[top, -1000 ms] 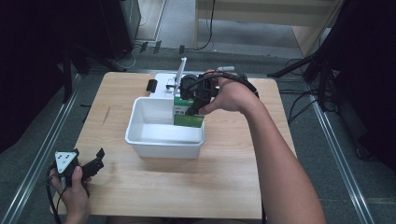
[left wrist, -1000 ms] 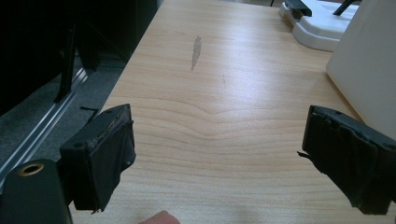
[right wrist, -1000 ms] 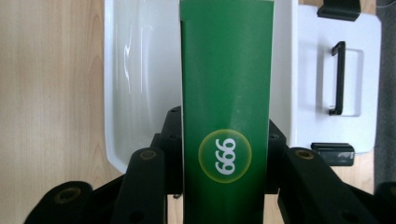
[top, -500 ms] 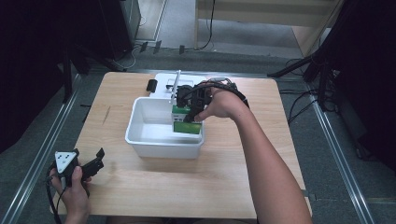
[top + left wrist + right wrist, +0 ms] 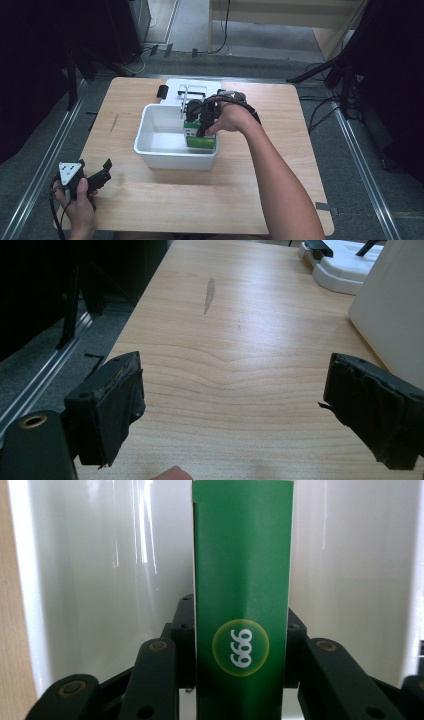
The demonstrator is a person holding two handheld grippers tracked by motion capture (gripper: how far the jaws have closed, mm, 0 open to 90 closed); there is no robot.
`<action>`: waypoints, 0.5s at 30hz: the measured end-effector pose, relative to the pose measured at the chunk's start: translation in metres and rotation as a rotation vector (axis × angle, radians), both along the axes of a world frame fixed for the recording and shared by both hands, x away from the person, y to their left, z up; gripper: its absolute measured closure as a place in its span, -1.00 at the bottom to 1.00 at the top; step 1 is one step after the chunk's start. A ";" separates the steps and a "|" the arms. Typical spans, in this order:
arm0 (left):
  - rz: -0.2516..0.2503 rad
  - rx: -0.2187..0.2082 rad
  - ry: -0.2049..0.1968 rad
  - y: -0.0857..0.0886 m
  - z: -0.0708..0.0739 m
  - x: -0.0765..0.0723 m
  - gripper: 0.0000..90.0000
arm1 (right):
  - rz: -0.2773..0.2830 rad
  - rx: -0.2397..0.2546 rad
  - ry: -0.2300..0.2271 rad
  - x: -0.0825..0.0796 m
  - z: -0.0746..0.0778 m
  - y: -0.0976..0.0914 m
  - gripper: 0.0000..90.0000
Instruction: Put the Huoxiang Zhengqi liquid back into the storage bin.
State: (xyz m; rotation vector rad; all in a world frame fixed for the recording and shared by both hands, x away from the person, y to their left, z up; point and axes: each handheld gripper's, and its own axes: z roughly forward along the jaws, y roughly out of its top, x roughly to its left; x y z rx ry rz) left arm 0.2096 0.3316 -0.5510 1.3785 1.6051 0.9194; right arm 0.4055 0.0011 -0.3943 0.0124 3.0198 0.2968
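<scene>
A green box (image 5: 201, 142) with a round "999" mark (image 5: 242, 580) hangs upright inside the white bin (image 5: 165, 152), near its right wall. My right gripper (image 5: 199, 125) reaches down over the bin's far right part and is shut on the box, its black jaws pressed on both sides of it (image 5: 241, 630). The bin's glossy white inside (image 5: 100, 580) lies just beyond the box. My left gripper (image 5: 101, 176) rests at the table's near left corner, jaws spread wide over bare wood (image 5: 235, 385) with nothing between them.
Behind the bin stands a white base (image 5: 197, 86) with a black handle and an upright white post, and a small black block (image 5: 162, 91) lies left of it. In the left gripper view the bin's outer wall (image 5: 395, 305) is close on the right.
My right gripper has come down with the green box, from above the bin's far rim to inside the bin. The left gripper has stayed put.
</scene>
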 end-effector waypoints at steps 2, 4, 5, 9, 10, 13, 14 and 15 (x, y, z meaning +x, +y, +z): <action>0.000 0.001 0.001 0.000 0.000 0.000 -0.78 | 0.007 -0.002 0.000 0.001 -0.002 0.000 0.43; 0.000 0.001 0.001 0.000 0.000 0.000 -0.78 | 0.000 -0.006 0.011 0.000 -0.004 0.000 0.43; 0.000 0.000 0.001 0.000 0.000 0.000 -0.78 | -0.007 -0.007 0.018 0.000 -0.006 0.000 0.42; -0.004 -0.002 0.001 0.000 0.000 0.000 -0.78 | -0.010 -0.007 0.024 0.000 -0.009 -0.001 0.36; -0.003 -0.003 0.001 0.000 0.000 0.000 -0.78 | -0.019 0.001 0.033 0.000 -0.008 -0.001 0.36; -0.003 -0.007 0.000 0.000 0.000 0.000 -0.78 | -0.039 0.030 0.031 0.000 -0.002 -0.001 0.34; -0.003 -0.006 0.001 0.000 0.000 0.000 -0.78 | -0.039 0.030 0.031 0.000 -0.002 -0.001 0.34; -0.003 -0.005 0.001 0.000 0.000 0.000 -0.78 | -0.053 0.049 0.029 -0.001 0.003 -0.003 0.30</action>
